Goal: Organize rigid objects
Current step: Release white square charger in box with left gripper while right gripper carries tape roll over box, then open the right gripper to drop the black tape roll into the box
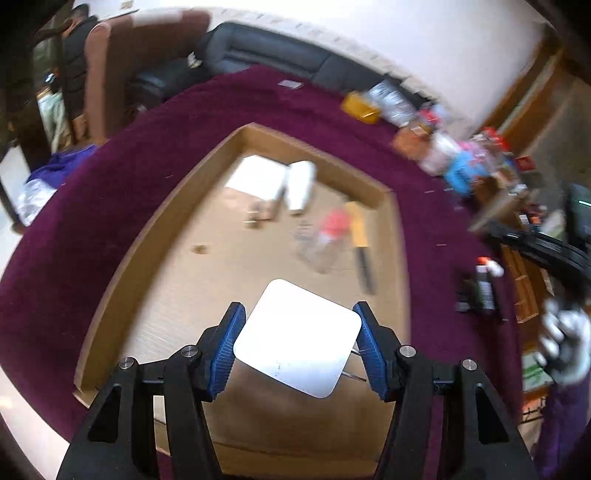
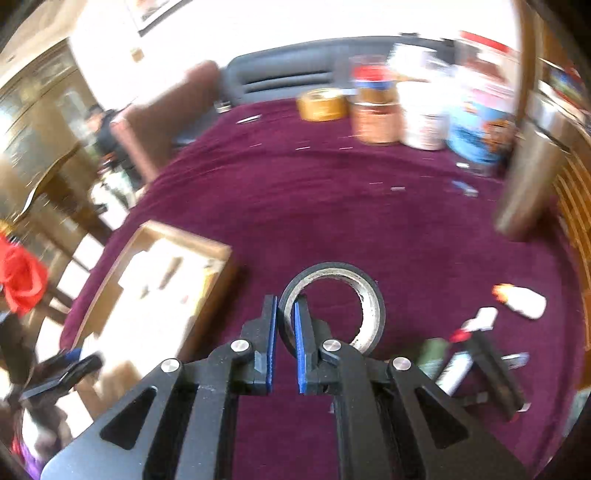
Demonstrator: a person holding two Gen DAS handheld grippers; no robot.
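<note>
The left gripper (image 1: 299,343) clamped a glossy white, round-cornered square block (image 1: 297,338) above the cardboard tray (image 1: 155,236); the right gripper (image 2: 285,328) pinched a black tape roll's (image 2: 332,306) wall beside that tray.

Maroon cloth, sofa behind

A maroon tablecloth (image 2: 332,206) spreads wide; a dark leather sofa (image 1: 266,51) and brown armchair (image 1: 110,74) sit along the white wall (image 1: 424,33).

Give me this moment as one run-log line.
left gripper: shut on white square box, above cardboard tray | right gripper: shut on black tape roll wall, over maroon cloth
</note>
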